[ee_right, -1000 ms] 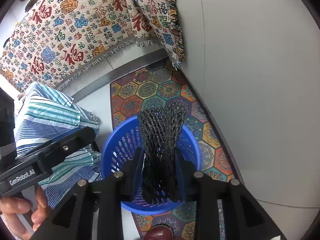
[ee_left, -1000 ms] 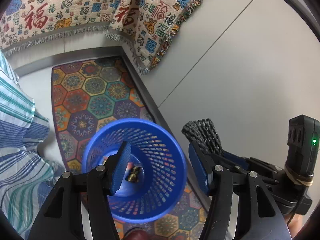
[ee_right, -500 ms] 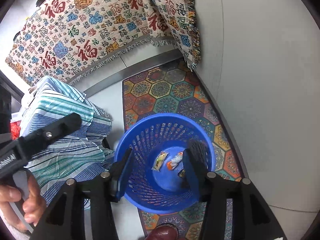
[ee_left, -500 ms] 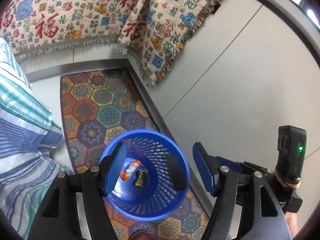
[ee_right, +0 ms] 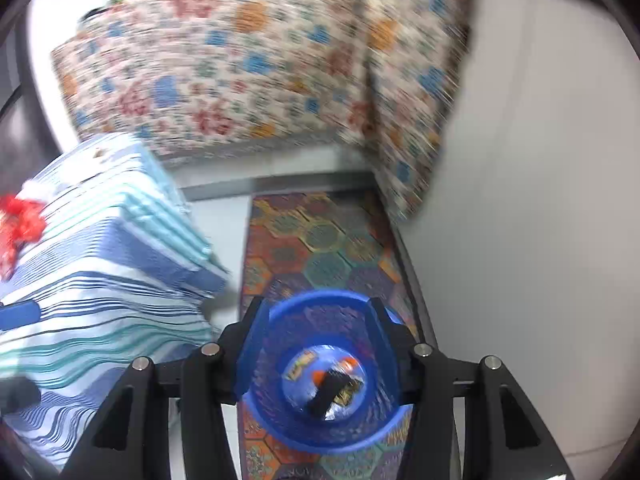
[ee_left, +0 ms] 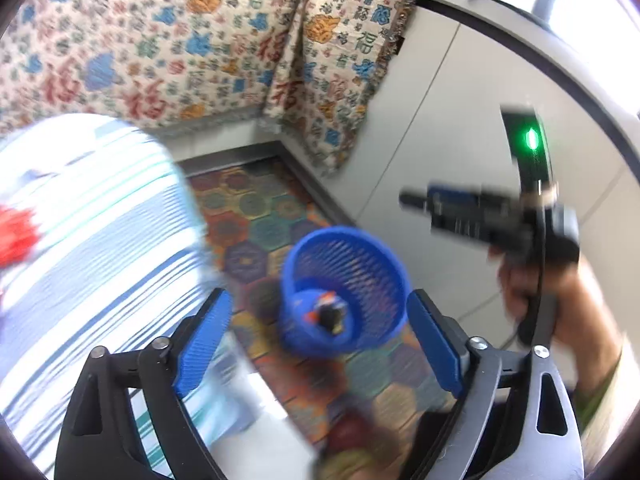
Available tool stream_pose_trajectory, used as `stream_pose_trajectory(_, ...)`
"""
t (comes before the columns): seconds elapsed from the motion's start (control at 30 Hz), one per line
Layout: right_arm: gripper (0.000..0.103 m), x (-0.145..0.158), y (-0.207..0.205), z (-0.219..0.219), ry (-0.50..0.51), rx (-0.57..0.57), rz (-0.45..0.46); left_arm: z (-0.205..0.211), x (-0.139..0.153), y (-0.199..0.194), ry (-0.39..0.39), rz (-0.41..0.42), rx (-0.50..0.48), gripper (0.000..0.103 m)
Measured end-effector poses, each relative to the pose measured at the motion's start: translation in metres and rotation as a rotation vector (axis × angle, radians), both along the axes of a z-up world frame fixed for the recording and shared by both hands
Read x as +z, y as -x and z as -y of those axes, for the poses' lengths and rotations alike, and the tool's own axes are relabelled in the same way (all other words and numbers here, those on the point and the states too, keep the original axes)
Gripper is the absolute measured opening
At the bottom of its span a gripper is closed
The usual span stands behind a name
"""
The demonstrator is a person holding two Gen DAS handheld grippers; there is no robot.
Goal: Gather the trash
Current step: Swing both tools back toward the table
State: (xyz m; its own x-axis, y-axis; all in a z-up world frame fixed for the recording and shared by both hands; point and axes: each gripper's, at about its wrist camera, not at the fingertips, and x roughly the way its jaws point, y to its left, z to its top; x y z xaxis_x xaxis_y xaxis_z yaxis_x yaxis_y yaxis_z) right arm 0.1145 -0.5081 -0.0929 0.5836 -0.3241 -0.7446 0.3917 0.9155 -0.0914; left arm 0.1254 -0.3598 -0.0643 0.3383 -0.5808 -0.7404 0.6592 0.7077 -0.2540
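A blue mesh waste basket (ee_left: 352, 276) stands on the patterned rug; it also shows in the right wrist view (ee_right: 276, 332). The black mesh trash piece (ee_right: 326, 394) lies at its bottom among wrappers (ee_right: 300, 366). My left gripper (ee_left: 320, 344) is open and empty, well above the basket. My right gripper (ee_right: 316, 348) is open and empty, straight above the basket; it shows in the left wrist view (ee_left: 456, 210) at the right, held by a hand. A red crumpled piece (ee_right: 20, 220) lies on the striped cloth at the left, also in the left wrist view (ee_left: 14, 234).
A hexagon-patterned rug (ee_right: 312, 232) runs along a white cabinet wall (ee_right: 540, 200). A patterned throw (ee_left: 180, 40) hangs over the counter behind. A surface covered in blue-striped cloth (ee_left: 88, 240) stands left of the basket. Both views are motion-blurred.
My right gripper opened and let the black mesh piece fall into the basket. Both grippers have risen away from the basket, and the striped cloth with the red piece has come into view.
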Motion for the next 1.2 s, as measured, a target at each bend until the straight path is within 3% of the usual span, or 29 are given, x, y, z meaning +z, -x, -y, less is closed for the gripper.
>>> stream_pose_trajectory(0.27,0.051,0.01,-0.041,-0.13,0.018,0.313,0.026,-0.16,-0.016,-0.011,-0.21,0.03,0.191,0.092)
stream_pose_trajectory(0.5,0.051,-0.017,-0.079,-0.227,-0.033,0.49,-0.017,-0.253,-0.03,-0.046,-0.238,0.019,0.403,0.092)
stream_pose_trajectory(0.6,0.051,-0.033,-0.096,-0.253,0.005,0.529,-0.069,-0.257,-0.035,-0.053,-0.26,0.039,0.398,0.093)
stream_pose_trajectory(0.67,0.051,-0.042,-0.106,-0.263,-0.001,0.542,-0.089,-0.252,-0.038,-0.055,-0.286,0.055,0.371,0.099)
stream_pose_trajectory(0.87,0.061,-0.047,-0.119,-0.262,-0.028,0.527,-0.057,-0.242,-0.038,-0.072,-0.281,0.046,0.367,0.102)
stream_pose_trajectory(1.0,0.062,-0.046,-0.124,-0.259,-0.03,0.514,-0.052,-0.24,-0.027,-0.086,-0.199,0.002,0.331,0.102)
stream_pose_trajectory(1.07,0.062,-0.045,-0.124,-0.259,-0.029,0.517,-0.051,-0.233,-0.016,-0.099,-0.16,0.021,0.324,0.102)
stream_pose_trajectory(1.2,0.062,-0.045,-0.123,-0.259,-0.028,0.519,-0.049,-0.211,-0.013,-0.124,-0.195,0.047,0.309,0.102)
